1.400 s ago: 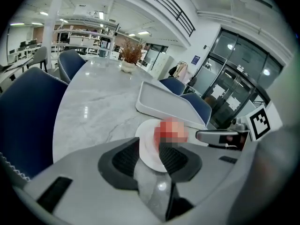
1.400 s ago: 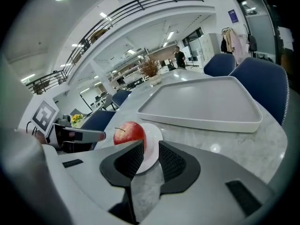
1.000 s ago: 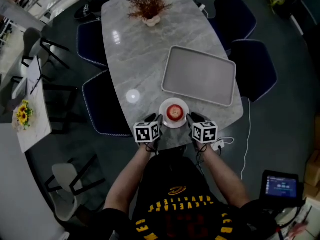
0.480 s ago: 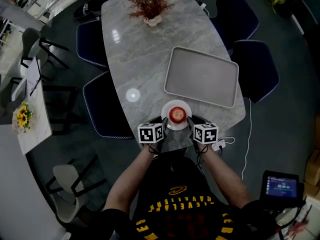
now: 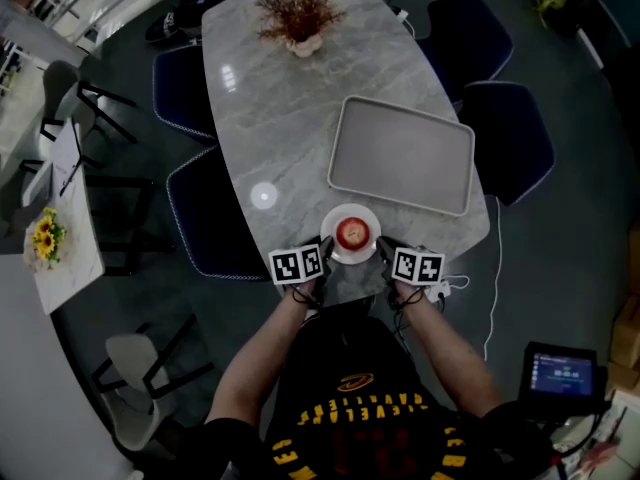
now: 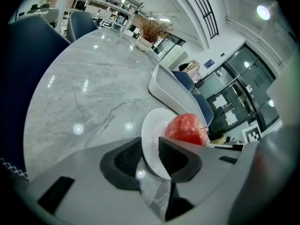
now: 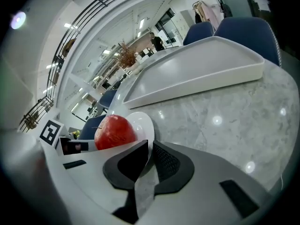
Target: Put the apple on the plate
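A red apple (image 5: 352, 232) rests on a small white plate (image 5: 367, 216) near the front edge of the marble table (image 5: 280, 118). My left gripper (image 5: 325, 251) is shut on the plate's left rim. My right gripper (image 5: 383, 252) is shut on its right rim. In the left gripper view the plate (image 6: 151, 135) runs edge-on between the dark pads of my left gripper (image 6: 149, 157), with the apple (image 6: 186, 129) just beyond. In the right gripper view my right gripper (image 7: 149, 159) pinches the plate (image 7: 142, 122), and the apple (image 7: 115, 131) sits to the left.
A large grey tray (image 5: 402, 155) lies right behind the plate, also seen as the tray (image 7: 197, 74). A vase of dried twigs (image 5: 297, 13) stands at the table's far end. Dark blue chairs (image 5: 505, 133) line both sides. A small side table with sunflowers (image 5: 45, 230) is on the left.
The plate with the apple has stayed near the front edge, shifting only slightly. Both grippers remain at its two sides, the right one a touch further right.
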